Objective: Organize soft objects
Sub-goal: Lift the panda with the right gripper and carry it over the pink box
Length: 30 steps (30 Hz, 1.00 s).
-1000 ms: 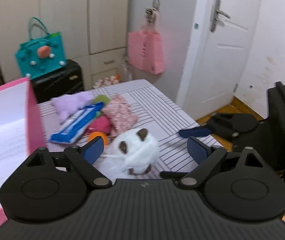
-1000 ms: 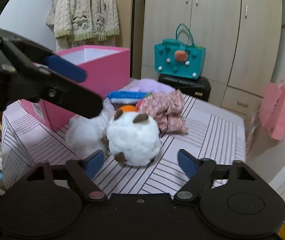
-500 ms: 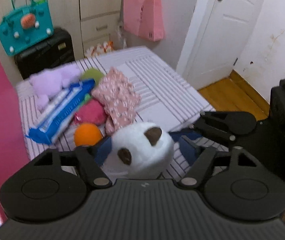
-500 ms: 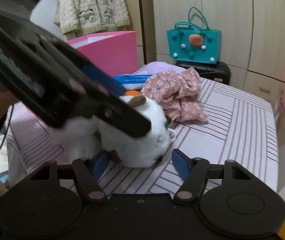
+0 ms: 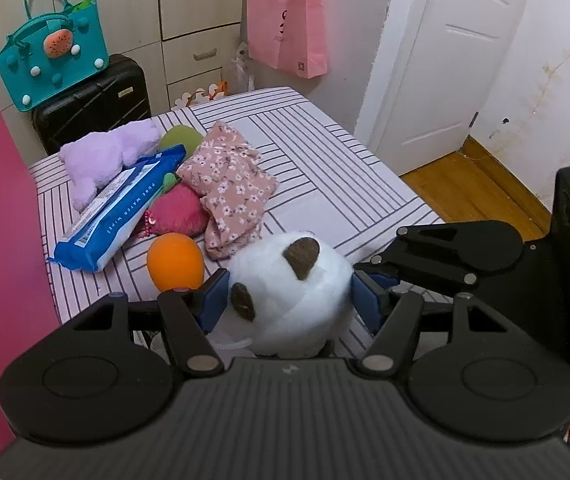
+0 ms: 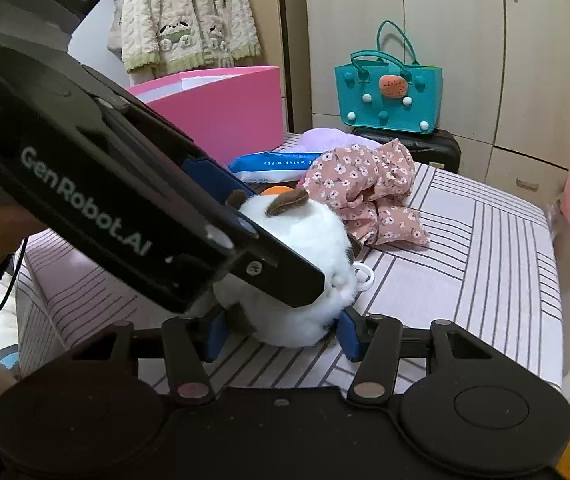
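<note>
- Two grippers, we see, have just been closing on one white plush ball [image 5: 289,296]: left gripper [image 5: 289,300] and right gripper [image 6: 281,330] each press it between blue pads.
- Beyond the left gripper's tips lie an orange ball [image 5: 175,260], then a floral cloth [image 5: 233,184].
- Farthest left stands a pink box [image 6: 221,108].

A home bedroom — striped bed [image 5: 325,168], wardrobe [image 6: 465,40], hung cardigan [image 6: 181,12].

A round white plush toy [image 5: 291,292] with brown ears sits upright on the striped surface [image 5: 325,184], squeezed between both the left gripper's [image 5: 289,300] and right gripper's [image 6: 281,330] pads.
</note>
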Tool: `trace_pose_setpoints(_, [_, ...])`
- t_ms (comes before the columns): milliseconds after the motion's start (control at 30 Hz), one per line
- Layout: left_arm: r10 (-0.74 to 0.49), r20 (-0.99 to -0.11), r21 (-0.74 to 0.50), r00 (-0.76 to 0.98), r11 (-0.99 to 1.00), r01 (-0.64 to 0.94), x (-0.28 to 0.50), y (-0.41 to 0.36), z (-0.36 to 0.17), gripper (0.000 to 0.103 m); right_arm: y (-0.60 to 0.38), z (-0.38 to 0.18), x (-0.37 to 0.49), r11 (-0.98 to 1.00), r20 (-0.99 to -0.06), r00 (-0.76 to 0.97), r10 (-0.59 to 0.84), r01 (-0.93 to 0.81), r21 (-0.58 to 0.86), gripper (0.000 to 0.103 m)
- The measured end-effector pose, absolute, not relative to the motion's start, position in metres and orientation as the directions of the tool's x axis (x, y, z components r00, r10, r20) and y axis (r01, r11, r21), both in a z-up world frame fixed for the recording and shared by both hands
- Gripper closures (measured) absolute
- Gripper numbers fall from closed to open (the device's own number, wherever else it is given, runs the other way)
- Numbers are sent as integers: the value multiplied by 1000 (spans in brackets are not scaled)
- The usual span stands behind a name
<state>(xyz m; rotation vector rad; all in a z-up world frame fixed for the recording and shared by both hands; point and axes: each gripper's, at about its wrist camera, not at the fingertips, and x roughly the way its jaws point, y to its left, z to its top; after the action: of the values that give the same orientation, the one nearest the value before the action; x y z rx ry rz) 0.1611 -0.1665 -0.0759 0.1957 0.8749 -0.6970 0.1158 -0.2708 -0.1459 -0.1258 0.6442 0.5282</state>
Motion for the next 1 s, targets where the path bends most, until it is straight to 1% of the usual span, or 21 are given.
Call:
trace_pose_setpoints(167, [-504, -736, -115, 451, 750, 651, 151, -168, -65, 38, -274, -135, 104, 876, -590, 701, 402, -482, 24, 44])
trace_pose_setpoints(300, [-530, -713, -120, 460, 738, 664, 146, -168, -54, 38, -273, -121, 95, 887, -575, 733, 364, -462, -28, 43])
trace_pose_setpoints(467, [-552, -699, -151, 455, 735, 661, 143, -166, -39, 38, -273, -105, 84, 893, -564, 755, 333, -445, -69, 43])
trace_pose_setpoints(700, [-580, -691, -193, 432, 724, 662, 142, -160, -19, 38, -261, -81, 73, 886, -569, 779, 266, -430, -175, 43])
trace_pose_setpoints(833, [-597, -676, -209, 431, 717, 665, 141, -153, -4, 38, -254, -65, 68, 881, -568, 787, 241, -423, -213, 43])
trace_pose_setpoints(1000, [-622, -638, -213, 454, 709, 672, 139, -139, 18, 38, -237, -45, 63, 865, -521, 830, 200, -399, -304, 43])
